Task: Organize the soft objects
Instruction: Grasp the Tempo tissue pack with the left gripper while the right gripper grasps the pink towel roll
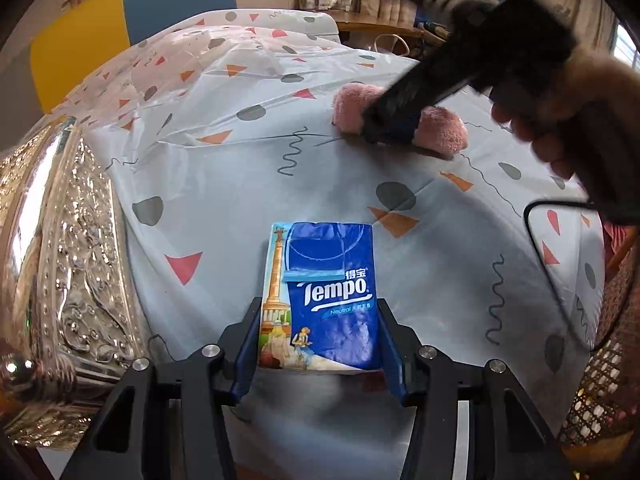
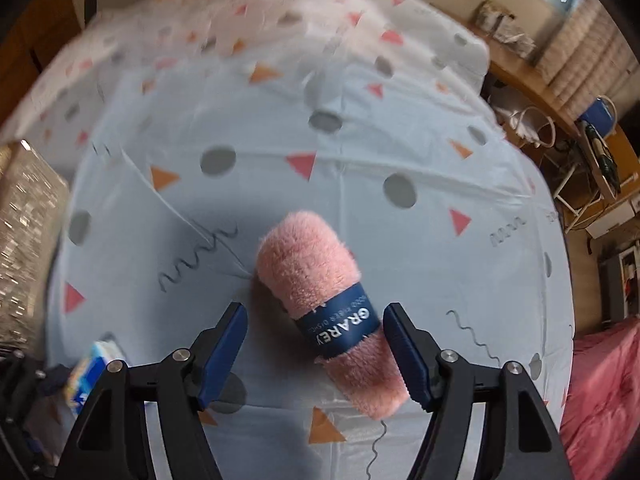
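Note:
A blue Tempo tissue pack [image 1: 320,300] sits between the fingers of my left gripper [image 1: 320,340], which is shut on it just above the patterned tablecloth [image 1: 240,184]. The pack also shows in the right wrist view [image 2: 90,372]. A rolled pink fluffy cloth [image 2: 320,300] with a dark blue GRAREY band lies on the cloth. My right gripper [image 2: 316,344] is open around it, one finger on each side, not touching. In the left wrist view the right gripper [image 1: 384,128] covers the middle of the pink roll [image 1: 440,128].
A shiny embossed silver box [image 1: 60,260] stands at the left edge of the table. A dark wire-rimmed basket [image 1: 560,272] is at the right. Yellow and blue chair backs [image 1: 176,0] stand behind the table. Shelves and clutter line the far right wall.

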### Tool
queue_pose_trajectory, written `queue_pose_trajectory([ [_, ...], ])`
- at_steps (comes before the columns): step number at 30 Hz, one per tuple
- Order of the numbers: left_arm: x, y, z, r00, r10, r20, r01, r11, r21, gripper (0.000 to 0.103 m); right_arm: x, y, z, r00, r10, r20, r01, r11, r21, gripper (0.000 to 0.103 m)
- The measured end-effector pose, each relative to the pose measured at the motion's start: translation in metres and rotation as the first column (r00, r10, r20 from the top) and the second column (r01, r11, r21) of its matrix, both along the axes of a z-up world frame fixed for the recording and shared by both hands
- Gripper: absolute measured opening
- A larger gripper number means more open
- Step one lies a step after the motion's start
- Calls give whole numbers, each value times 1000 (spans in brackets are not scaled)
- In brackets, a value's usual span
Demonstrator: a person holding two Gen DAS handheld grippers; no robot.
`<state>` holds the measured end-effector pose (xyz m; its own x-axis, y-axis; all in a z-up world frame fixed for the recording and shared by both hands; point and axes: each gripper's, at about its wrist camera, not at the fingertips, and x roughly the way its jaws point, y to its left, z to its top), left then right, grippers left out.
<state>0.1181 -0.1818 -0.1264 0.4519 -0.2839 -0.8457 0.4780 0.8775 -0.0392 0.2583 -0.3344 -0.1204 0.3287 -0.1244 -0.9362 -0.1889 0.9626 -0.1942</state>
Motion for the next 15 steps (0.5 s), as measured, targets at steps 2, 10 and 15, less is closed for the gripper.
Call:
queue_pose_trajectory([
  [2,1,0,0,1000,1,0,-1,1000,4,53,1,-5,-6,998,-58,17,58,997,-41,46],
  [10,2,2,28,999,40,-2,-40,998,-48,52,-35,-19,0,976,-217,13,210,957,199,42],
  [15,1,1,63,997,60,51,-58,997,-42,52,-38,-13,-4,979,-200,34,193,970,151,43],
])
